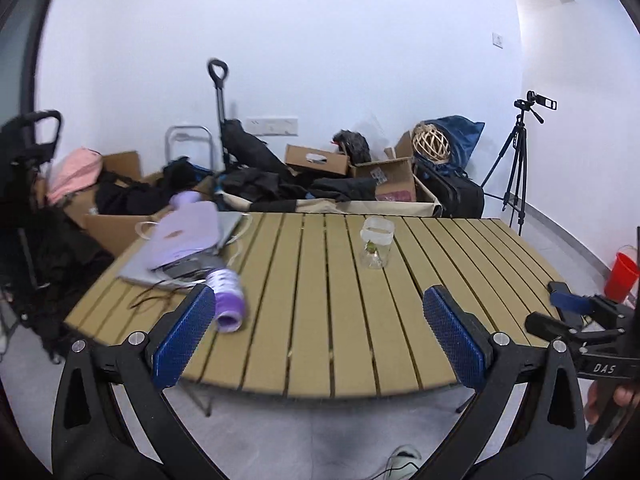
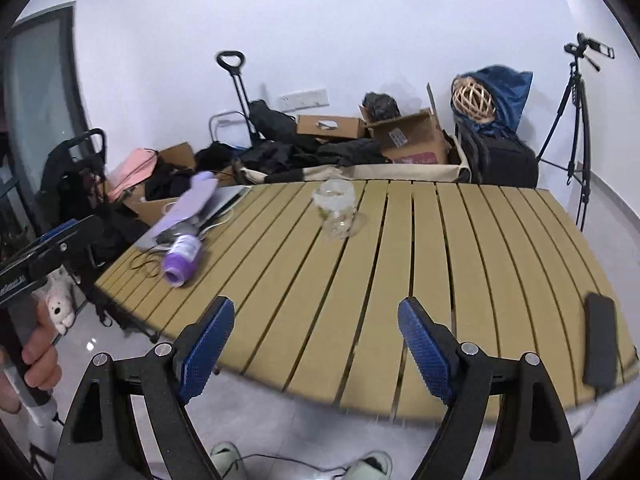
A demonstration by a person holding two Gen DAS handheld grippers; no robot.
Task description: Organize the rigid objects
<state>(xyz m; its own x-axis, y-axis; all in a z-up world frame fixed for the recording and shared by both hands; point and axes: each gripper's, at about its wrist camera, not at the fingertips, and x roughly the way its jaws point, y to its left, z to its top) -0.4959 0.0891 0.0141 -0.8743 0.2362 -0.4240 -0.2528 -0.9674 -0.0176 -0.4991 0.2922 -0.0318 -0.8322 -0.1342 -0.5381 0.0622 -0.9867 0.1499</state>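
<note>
A clear glass jar point(image 1: 375, 247) with a white band stands upright near the far middle of the slatted wooden table point(image 1: 320, 340); it also shows in the right wrist view point(image 2: 338, 209). A purple and white cylinder point(image 1: 227, 300) lies on its side at the table's left point(image 2: 182, 258). A flat lilac case point(image 1: 186, 236) rests on a grey laptop point(image 1: 160, 270) at the far left corner. A black phone point(image 2: 600, 342) lies near the right edge. My left gripper point(image 1: 318, 340) is open and empty above the near edge. My right gripper point(image 2: 316, 350) is open and empty too.
Thin black cord point(image 1: 150, 300) lies beside the laptop. Behind the table are cardboard boxes point(image 1: 384, 178), dark clothes, a folded trolley point(image 1: 220, 120), a wicker ball point(image 1: 431, 144) and a tripod point(image 1: 516, 160). A red bucket point(image 1: 620, 276) stands on the floor at the right.
</note>
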